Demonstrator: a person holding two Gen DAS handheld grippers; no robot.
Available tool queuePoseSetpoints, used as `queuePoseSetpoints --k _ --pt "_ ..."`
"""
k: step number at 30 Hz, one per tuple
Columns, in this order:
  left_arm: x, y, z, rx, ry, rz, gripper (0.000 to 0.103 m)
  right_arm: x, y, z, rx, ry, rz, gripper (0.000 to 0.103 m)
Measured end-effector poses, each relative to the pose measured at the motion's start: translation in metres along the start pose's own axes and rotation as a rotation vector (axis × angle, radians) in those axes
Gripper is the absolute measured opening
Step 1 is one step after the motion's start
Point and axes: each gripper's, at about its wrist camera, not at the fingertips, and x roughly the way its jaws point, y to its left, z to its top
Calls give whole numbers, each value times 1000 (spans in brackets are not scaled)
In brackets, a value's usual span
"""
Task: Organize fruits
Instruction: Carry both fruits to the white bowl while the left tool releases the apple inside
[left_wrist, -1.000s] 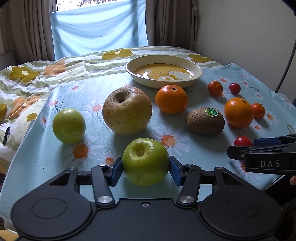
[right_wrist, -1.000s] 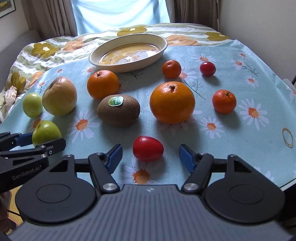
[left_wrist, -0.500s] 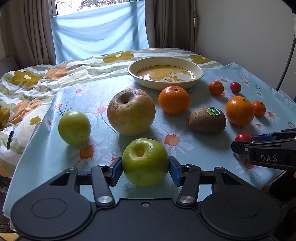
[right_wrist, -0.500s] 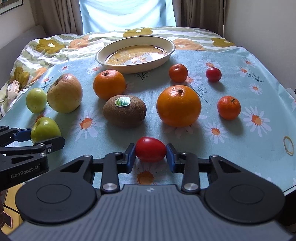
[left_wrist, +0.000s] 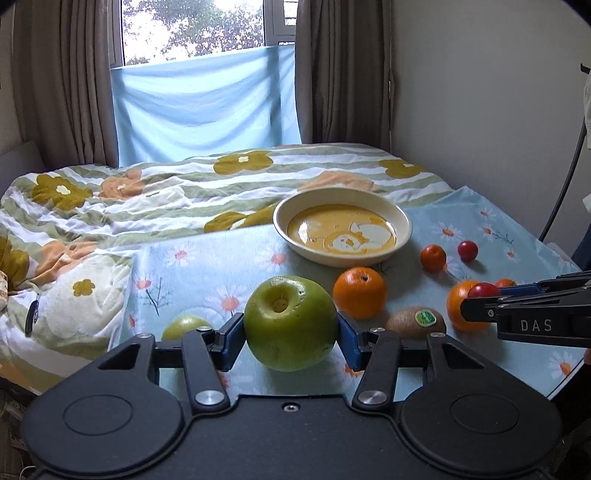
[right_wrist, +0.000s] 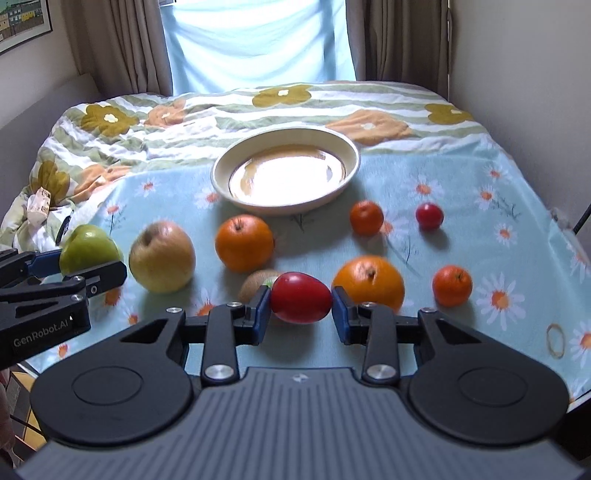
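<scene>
Left wrist view: the left gripper (left_wrist: 290, 338) clamps a green apple (left_wrist: 290, 323), lifted off the cloth. The right gripper (right_wrist: 300, 308) pinches a red tomato (right_wrist: 300, 297), probably both go to the empty plate (right_wrist: 354, 155).

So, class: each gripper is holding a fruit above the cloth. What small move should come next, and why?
Probably carry both forward to the plate. The left gripper is shut on the green apple, the right gripper on the red tomato; the plate lies straight ahead with nothing in it, while the other fruit lies loose on the cloth.
</scene>
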Motion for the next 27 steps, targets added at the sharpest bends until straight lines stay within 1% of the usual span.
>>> queuePoseSetpoints --k 7,9,13,20,27 --pt "-2 9 49 7 -44 7 57 -11 -8 58 18 -8 16 50" --pt "5 8 63 11 -41 2 57 -8 -13 76 11 -13 16 50" --pt "25 6 87 -17 -27 -4 57 4 -23 110 -11 -24 22 50" --pt "76 -10 123 -19 -13 22 57 51 -39 159 -41 -8 67 50" --pt "143 -26 140 -7 47 54 57 110 -53 193 -67 22 105 50"
